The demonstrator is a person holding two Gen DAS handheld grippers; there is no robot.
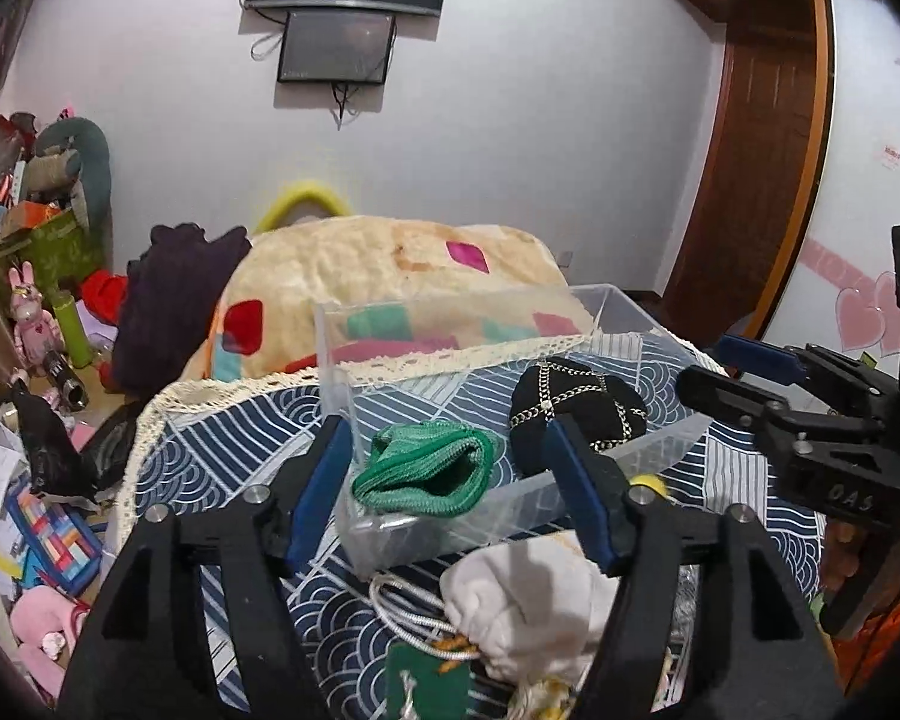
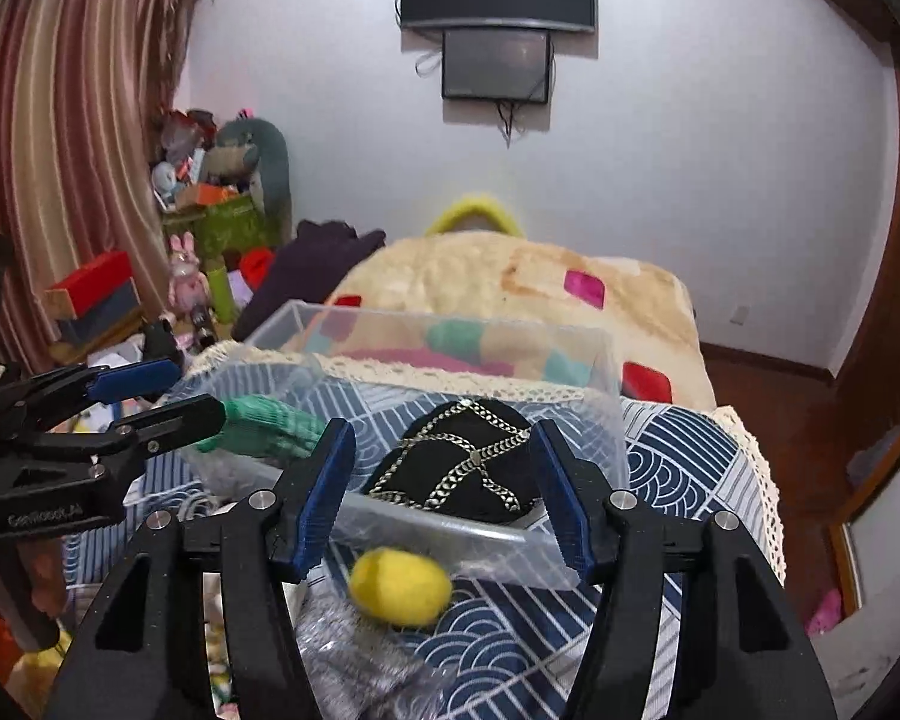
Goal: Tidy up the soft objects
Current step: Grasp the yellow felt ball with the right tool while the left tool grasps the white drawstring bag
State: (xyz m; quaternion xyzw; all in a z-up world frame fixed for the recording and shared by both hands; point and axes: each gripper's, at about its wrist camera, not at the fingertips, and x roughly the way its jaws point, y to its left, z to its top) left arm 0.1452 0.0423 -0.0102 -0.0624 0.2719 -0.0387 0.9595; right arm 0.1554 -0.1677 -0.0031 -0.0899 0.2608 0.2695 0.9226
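Both jaws released, nothing held. Yellow ball (image 2: 401, 594) lies on the bed just below the right gripper (image 2: 444, 495) jaws, outside the clear bin (image 2: 606, 354); likely light, squashy — pinch mid-body.

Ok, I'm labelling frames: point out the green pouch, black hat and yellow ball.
green pouch (image 1: 423, 476), left wrist view, knitted front.
black hat (image 2: 459, 462), right wrist view, chained crown.
yellow ball (image 2: 399, 586), right wrist view, fuzzy middle.

Patterned tablecloth (image 1: 222, 450) under clear bin (image 1: 660, 324), white pouch (image 1: 528, 606).

Dim indoor light, fisheye-warped edges.
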